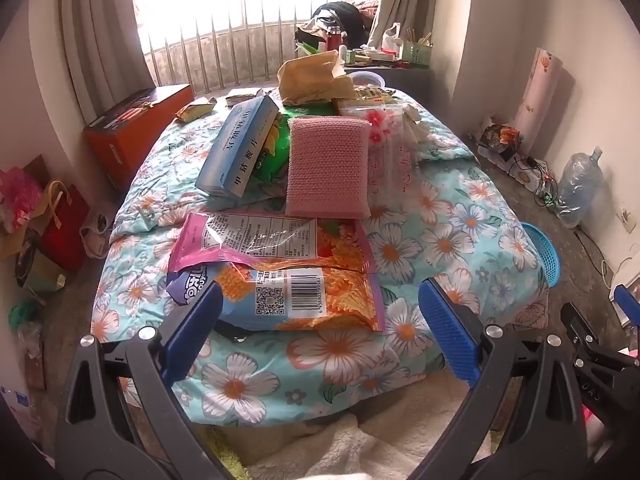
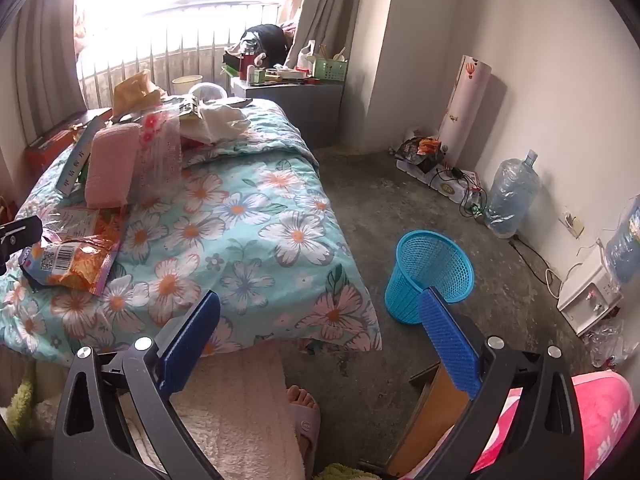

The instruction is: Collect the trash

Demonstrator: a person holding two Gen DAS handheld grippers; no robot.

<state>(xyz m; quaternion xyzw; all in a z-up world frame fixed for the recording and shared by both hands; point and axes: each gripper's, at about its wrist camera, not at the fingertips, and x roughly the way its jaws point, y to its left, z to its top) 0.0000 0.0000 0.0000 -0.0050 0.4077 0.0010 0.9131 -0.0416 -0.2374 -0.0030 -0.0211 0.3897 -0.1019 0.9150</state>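
Left tool [image 1: 320,328] gapes over barcoded orange snack packet [image 1: 304,296].

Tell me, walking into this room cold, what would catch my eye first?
Probably the flowered quilt on the bed, strewn down its middle with litter: orange snack bags nearest, then a pink knitted pad and a blue box. Next, the bright blue mesh basket standing empty on the bare floor beside the bed. Both claws hang wide open in the foreground, the left claw just short of the snack bags, the right claw holding nothing.
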